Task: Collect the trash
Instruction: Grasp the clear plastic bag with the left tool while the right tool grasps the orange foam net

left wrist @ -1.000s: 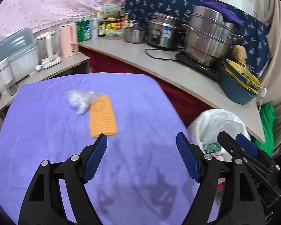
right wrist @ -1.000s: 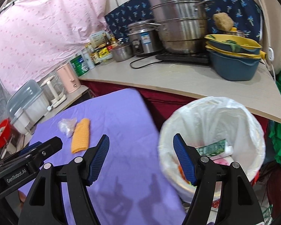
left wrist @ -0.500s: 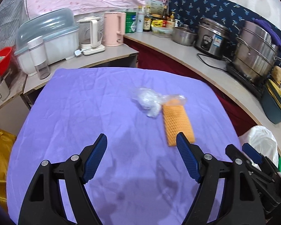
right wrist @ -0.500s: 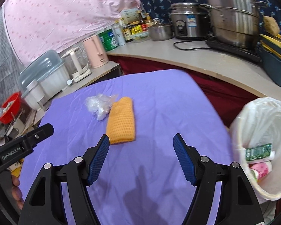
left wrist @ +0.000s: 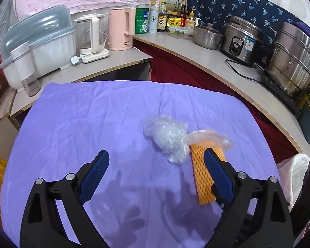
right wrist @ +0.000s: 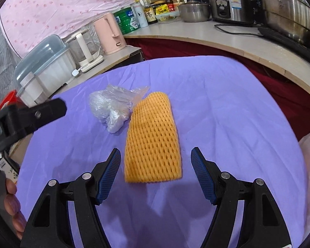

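Observation:
On the purple tablecloth (left wrist: 93, 124) lie a crumpled clear plastic bag (left wrist: 167, 136) and, touching its right side, an orange foam net sleeve (left wrist: 202, 177). My left gripper (left wrist: 156, 161) hovers just short of the plastic bag, its jaws opening wide with nothing between them. In the right wrist view the foam net (right wrist: 153, 138) lies straight ahead with the plastic bag (right wrist: 111, 107) at its left. My right gripper (right wrist: 156, 159) is open, its blue pads on either side of the net's near end without touching it. The left tool's black finger (right wrist: 41, 111) pokes in from the left.
A white-lined trash bin (left wrist: 293, 175) stands off the table's right edge. Counters behind carry a pink kettle (left wrist: 122, 31), a glass kettle (left wrist: 91, 35), a lidded dish rack (left wrist: 39, 41), bottles, a rice cooker (left wrist: 241, 39) and steel pots (left wrist: 293, 62). A hand (right wrist: 12, 204) shows at lower left.
Both grippers swung left from the trash bin to the table and sank toward the plastic bag and foam net. The left jaws spread wider; the right ones stayed as they were.

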The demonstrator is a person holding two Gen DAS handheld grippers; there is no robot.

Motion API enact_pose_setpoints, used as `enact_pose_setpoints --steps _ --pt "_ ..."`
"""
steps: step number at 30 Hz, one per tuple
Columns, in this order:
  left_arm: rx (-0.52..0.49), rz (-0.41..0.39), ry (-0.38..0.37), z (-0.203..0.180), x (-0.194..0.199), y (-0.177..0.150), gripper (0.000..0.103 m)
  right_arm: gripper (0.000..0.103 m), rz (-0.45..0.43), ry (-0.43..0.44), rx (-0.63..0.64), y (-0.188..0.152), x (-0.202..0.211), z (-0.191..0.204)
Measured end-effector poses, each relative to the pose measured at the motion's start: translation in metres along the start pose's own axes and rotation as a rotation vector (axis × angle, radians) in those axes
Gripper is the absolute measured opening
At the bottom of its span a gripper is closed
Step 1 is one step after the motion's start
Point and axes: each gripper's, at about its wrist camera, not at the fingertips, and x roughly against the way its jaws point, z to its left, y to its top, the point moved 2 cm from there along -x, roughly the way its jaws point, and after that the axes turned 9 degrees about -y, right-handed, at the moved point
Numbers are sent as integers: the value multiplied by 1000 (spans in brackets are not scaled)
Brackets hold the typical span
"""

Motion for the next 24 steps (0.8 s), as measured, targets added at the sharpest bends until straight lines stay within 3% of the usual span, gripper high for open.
enact_pose_setpoints --steps 11,13,18,24 --pt "12 40 -1 5 -66 17 87 41 21 9 14 -1 -26 4" --pt "16 53 -15 6 -74 17 75 34 21 23 5 -2 -25 3" --pt "16 94 -56 3 -83 13 45 27 21 30 -10 -4 -20 -1" --pt "-4 85 -63 -8 -60 4 34 24 9 28 -38 -10 3 -13"
